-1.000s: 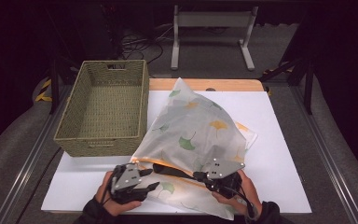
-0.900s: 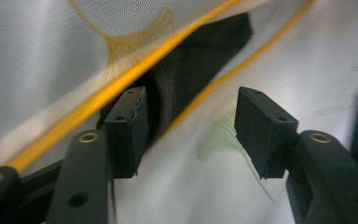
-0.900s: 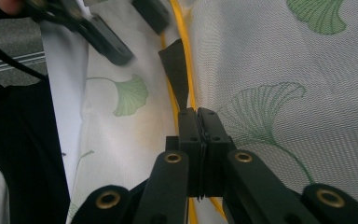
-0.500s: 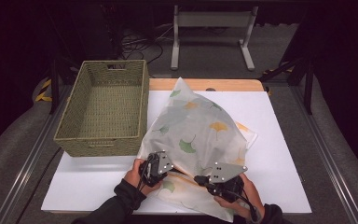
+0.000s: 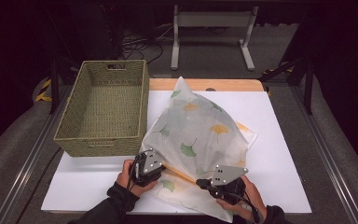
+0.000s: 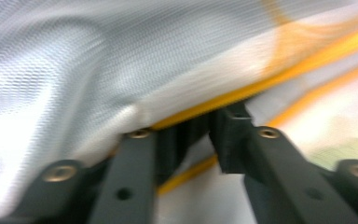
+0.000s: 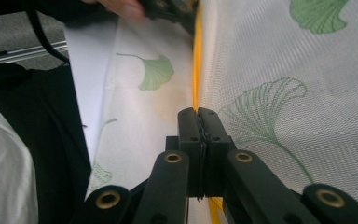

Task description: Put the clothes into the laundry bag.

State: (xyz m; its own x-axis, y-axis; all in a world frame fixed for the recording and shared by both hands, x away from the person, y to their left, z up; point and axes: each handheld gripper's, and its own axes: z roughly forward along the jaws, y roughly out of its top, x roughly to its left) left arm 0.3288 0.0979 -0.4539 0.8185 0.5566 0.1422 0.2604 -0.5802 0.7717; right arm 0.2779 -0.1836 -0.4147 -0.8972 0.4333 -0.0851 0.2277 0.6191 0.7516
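A white mesh bag (image 5: 200,126) printed with green and yellow leaves lies puffed up on the white board. Its near mouth has a yellow edge (image 7: 196,60). My right gripper (image 5: 200,183) is at the near right of the mouth, shut on that yellow edge (image 7: 198,116). My left gripper (image 5: 164,169) is at the near left of the mouth. Its jaws (image 6: 209,128) have just been opening and stand slightly apart, with the yellow edge (image 6: 242,95) right at the tips and the pads not pressing on it. A hand holds each gripper.
An empty woven green basket (image 5: 102,140) stands left of the bag, touching it. The white board (image 5: 279,140) reaches to the right and front. A wooden strip (image 5: 242,85) runs along the back, and metal rails flank the table.
My left gripper moved right from the bare board to the bag's mouth edge. The right gripper kept still, holding the edge. The bag's top layer shifted slightly.
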